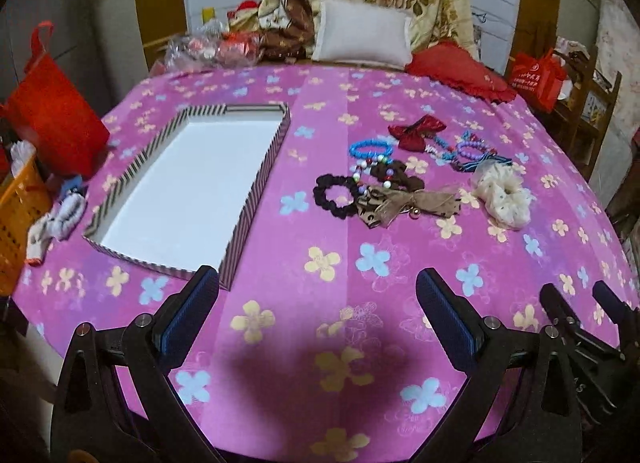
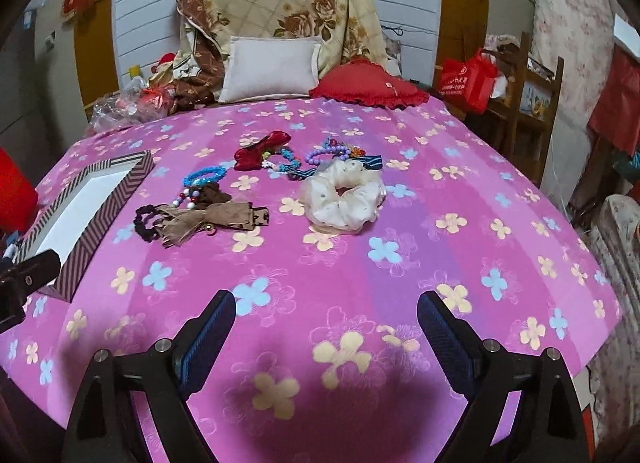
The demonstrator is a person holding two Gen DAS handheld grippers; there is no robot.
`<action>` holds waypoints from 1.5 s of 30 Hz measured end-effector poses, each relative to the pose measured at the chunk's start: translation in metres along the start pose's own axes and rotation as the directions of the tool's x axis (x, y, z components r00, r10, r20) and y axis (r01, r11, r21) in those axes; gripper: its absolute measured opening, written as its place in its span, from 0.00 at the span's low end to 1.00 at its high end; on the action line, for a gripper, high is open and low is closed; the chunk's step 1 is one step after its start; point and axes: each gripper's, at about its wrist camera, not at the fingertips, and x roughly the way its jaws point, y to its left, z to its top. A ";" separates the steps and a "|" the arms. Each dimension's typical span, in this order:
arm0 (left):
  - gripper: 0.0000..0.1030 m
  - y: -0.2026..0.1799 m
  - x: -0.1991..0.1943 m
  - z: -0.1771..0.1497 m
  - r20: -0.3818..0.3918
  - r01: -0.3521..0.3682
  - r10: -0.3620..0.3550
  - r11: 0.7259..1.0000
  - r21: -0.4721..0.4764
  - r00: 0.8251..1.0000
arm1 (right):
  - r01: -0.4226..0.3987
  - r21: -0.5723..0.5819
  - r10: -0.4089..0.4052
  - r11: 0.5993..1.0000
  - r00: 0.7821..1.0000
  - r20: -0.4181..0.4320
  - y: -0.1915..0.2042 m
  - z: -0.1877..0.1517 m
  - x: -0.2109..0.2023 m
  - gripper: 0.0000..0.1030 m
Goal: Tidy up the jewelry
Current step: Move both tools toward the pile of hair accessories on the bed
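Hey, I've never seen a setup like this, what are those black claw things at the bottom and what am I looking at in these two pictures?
Those black claws are handheld grippers; a person holds one in each hand. Each carries a camera looking out along its two fingers, so one picture comes from the left gripper and the other from the right gripper. Both are open and hold nothing. They hover over a pink flowered cloth. On it lie a striped box, white inside with nothing in it, and to its right a pile of hair accessories: a cream scrunchie, a red bow, a black scrunchie and bead bracelets.
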 end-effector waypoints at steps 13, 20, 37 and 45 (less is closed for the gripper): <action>0.97 0.003 -0.025 -0.009 0.026 -0.012 0.012 1.000 0.022 1.000 | 0.000 -0.021 0.000 1.000 1.000 0.000 0.007 -0.005 -0.019 0.89; 0.97 0.004 -0.032 -0.016 0.022 -0.043 0.043 0.999 0.030 0.999 | -0.018 -0.023 0.018 1.000 1.000 0.013 0.010 -0.008 -0.021 0.89; 0.97 -0.004 0.004 -0.012 -0.058 -0.051 0.054 0.997 0.053 0.997 | -0.032 0.025 0.033 0.999 0.998 -0.045 0.000 -0.007 0.017 0.89; 0.97 -0.009 0.028 -0.014 -0.107 -0.038 0.044 0.997 0.062 0.993 | -0.028 0.017 0.030 0.999 0.994 -0.100 0.000 -0.011 0.038 0.89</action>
